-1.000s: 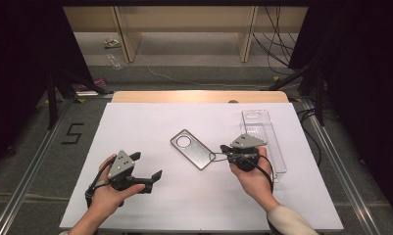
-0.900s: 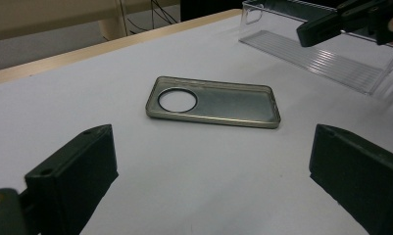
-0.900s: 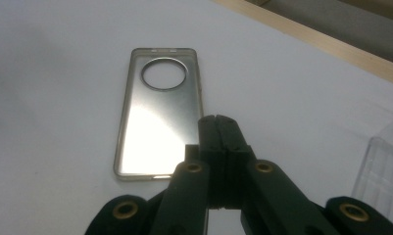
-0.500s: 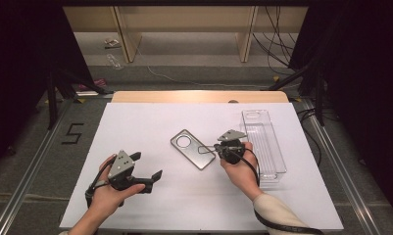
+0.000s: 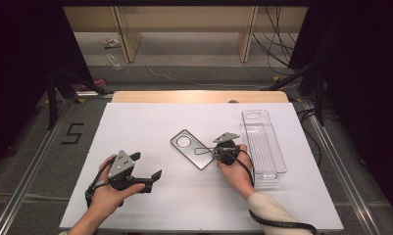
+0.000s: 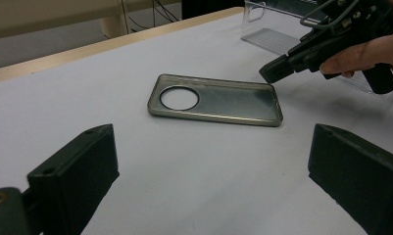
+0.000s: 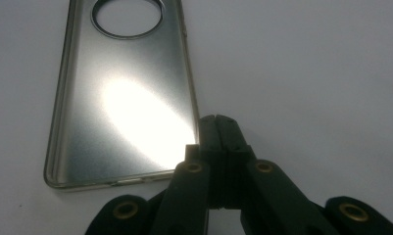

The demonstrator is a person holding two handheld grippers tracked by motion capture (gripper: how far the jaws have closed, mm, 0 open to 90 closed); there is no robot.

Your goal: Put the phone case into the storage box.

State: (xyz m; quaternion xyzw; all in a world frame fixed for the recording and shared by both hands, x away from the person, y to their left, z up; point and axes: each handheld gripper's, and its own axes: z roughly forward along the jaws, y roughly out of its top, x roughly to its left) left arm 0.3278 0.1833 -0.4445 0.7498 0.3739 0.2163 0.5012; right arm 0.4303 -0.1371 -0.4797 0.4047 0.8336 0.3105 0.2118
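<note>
Beside the phone case [image 7: 120, 98], right tool [image 7: 218, 128] shut, empty.

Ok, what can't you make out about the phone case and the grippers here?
- Phone case, right gripper view: near right corner hidden behind the shut right gripper; contact cannot be told.
- Phone case, same view: far end cut off by the top edge.
- Left gripper, left gripper view: open jaws cut off by the bottom edge.

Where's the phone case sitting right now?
In the high view the phone case lies flat mid-table on the white sheet, between the two grippers, with the shut right gripper at its near-right edge and the clear tray beyond.
</note>
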